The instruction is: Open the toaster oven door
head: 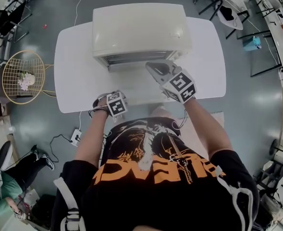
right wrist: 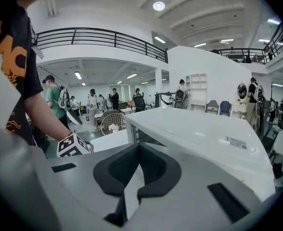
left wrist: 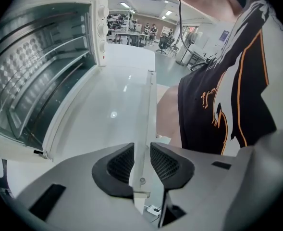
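Observation:
A cream toaster oven point(head: 139, 28) stands at the back of the white table point(head: 74, 71). In the left gripper view its glass door point(left wrist: 107, 109) lies folded down flat, and the wire racks inside the oven point(left wrist: 45, 71) show. The door's white handle bar point(left wrist: 148, 105) runs between the pads of my left gripper point(left wrist: 142, 165), which press on it from both sides. In the head view that left gripper point(head: 111, 100) is near the table's front edge. My right gripper point(head: 156, 67) hovers by the oven's front right corner. The right gripper point(right wrist: 137, 177) is shut with nothing between its pads, and the oven point(right wrist: 203, 138) lies beyond it.
A round gold wire chair point(head: 23, 76) stands left of the table. A power strip point(head: 76, 137) with cables lies on the floor near the table's front left. A seated person point(head: 2, 186) is at the lower left. Chairs and desks point(head: 227, 8) stand at the far right.

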Motion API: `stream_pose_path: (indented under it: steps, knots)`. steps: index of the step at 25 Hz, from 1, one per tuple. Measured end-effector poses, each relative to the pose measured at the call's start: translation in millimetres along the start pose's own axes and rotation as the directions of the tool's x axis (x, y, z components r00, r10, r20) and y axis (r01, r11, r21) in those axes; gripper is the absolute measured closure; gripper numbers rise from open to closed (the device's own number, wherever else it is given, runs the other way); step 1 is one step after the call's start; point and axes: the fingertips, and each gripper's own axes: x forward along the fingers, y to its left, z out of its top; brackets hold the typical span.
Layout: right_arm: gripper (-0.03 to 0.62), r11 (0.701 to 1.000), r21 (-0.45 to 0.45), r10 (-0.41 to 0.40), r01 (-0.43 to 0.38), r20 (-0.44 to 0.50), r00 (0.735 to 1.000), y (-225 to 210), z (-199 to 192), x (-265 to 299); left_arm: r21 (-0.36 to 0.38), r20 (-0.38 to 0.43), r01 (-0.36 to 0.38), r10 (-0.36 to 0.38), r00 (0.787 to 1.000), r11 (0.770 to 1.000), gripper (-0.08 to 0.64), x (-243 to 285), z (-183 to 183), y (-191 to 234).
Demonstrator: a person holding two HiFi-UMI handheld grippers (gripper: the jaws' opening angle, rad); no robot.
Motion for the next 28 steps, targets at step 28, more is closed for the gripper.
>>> stream_pose_path:
  steps: [28]
  knots:
    - [0.579,1.000,-0.007,-0.024,0.027,0.261,0.965,19.6,84.9,-42.7,-0.525,0.800,-0.357,0.591,0.104,0.773,0.526,-356.5,132.0,33.0]
